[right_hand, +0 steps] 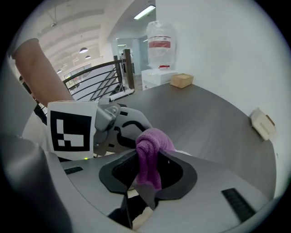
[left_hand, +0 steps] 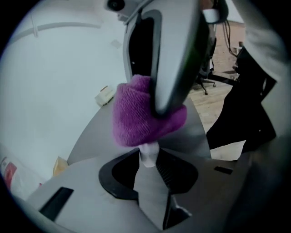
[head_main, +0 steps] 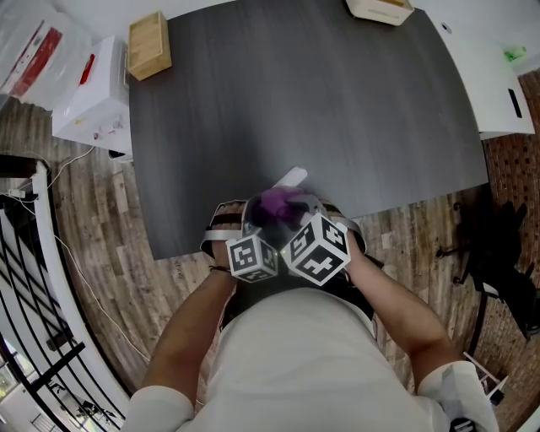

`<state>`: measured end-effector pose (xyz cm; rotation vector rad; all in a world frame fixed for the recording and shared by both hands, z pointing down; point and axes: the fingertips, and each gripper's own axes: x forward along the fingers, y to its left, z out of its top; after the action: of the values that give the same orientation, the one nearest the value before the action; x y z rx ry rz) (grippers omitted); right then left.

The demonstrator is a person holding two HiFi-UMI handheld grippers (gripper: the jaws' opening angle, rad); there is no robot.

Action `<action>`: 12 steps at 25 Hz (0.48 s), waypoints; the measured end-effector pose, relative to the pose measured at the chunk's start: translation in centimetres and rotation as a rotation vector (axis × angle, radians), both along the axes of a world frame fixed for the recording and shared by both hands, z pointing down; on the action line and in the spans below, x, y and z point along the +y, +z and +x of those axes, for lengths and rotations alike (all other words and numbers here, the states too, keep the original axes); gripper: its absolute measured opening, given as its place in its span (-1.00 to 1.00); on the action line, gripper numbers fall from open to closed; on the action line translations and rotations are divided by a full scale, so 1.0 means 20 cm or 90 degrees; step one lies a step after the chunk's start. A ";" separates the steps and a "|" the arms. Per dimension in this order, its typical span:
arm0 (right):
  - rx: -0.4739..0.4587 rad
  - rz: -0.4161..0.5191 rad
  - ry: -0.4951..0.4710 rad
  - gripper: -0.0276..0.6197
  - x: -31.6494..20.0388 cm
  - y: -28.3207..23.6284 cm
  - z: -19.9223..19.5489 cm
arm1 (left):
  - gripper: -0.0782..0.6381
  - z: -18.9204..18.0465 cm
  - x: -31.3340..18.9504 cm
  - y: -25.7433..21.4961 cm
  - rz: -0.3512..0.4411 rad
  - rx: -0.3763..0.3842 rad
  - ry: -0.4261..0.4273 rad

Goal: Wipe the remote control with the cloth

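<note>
At the near edge of the dark table (head_main: 337, 110) I hold both grippers close together. My left gripper (left_hand: 148, 158) is shut on one end of the white remote control (left_hand: 148, 149); its other end (head_main: 292, 178) pokes out over the table. My right gripper (right_hand: 149, 159) is shut on a bunched purple cloth (right_hand: 152, 141). The cloth (left_hand: 145, 116) lies against the remote just beyond the left jaws and hides most of it. In the head view the cloth (head_main: 274, 205) shows just ahead of the two marker cubes.
A wooden box (head_main: 148, 45) sits on the table's far left corner and a pale box (head_main: 380, 8) at its far edge. A white appliance (head_main: 93, 89) stands left of the table, a white desk (head_main: 494, 84) right, a black chair (head_main: 498, 253) near right.
</note>
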<state>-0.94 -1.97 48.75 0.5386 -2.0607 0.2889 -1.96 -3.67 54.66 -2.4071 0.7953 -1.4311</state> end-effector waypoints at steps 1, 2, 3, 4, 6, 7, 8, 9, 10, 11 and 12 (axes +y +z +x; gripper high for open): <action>0.006 0.001 0.011 -0.56 -0.02 0.01 0.03 | -0.50 0.00 0.01 0.01 -0.010 0.003 0.004; 0.016 0.002 0.022 -0.56 -0.04 0.03 0.07 | -0.50 0.00 0.02 0.03 -0.022 0.003 0.010; 0.026 -0.001 0.030 -0.56 -0.05 0.06 0.11 | -0.50 0.00 0.03 0.04 -0.032 -0.001 0.019; 0.036 -0.007 0.035 -0.56 -0.05 0.10 0.14 | -0.47 0.00 0.04 0.06 -0.038 -0.007 0.029; 0.048 -0.018 0.036 -0.56 -0.04 0.15 0.19 | -0.41 0.00 0.06 0.07 -0.039 -0.023 0.049; 0.052 -0.019 0.034 -0.56 -0.03 0.16 0.20 | -0.39 0.00 0.07 0.07 -0.038 -0.029 0.058; 0.057 -0.018 0.033 -0.56 -0.03 0.17 0.20 | -0.37 0.01 0.07 0.07 -0.039 -0.035 0.067; 0.063 -0.016 0.033 -0.56 -0.04 0.18 0.21 | -0.35 0.01 0.08 0.07 -0.043 -0.039 0.079; 0.071 -0.015 0.035 -0.56 -0.04 0.19 0.23 | -0.32 0.02 0.09 0.06 -0.050 -0.042 0.095; 0.079 -0.015 0.038 -0.56 -0.05 0.21 0.24 | -0.28 0.02 0.11 0.06 -0.058 -0.045 0.113; 0.085 -0.017 0.043 -0.56 -0.05 0.22 0.26 | -0.25 0.02 0.13 0.06 -0.067 -0.047 0.131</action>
<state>4.29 -3.01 53.10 0.5951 -1.9097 0.3114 -1.48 -1.00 55.84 -2.4135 0.4515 -1.5024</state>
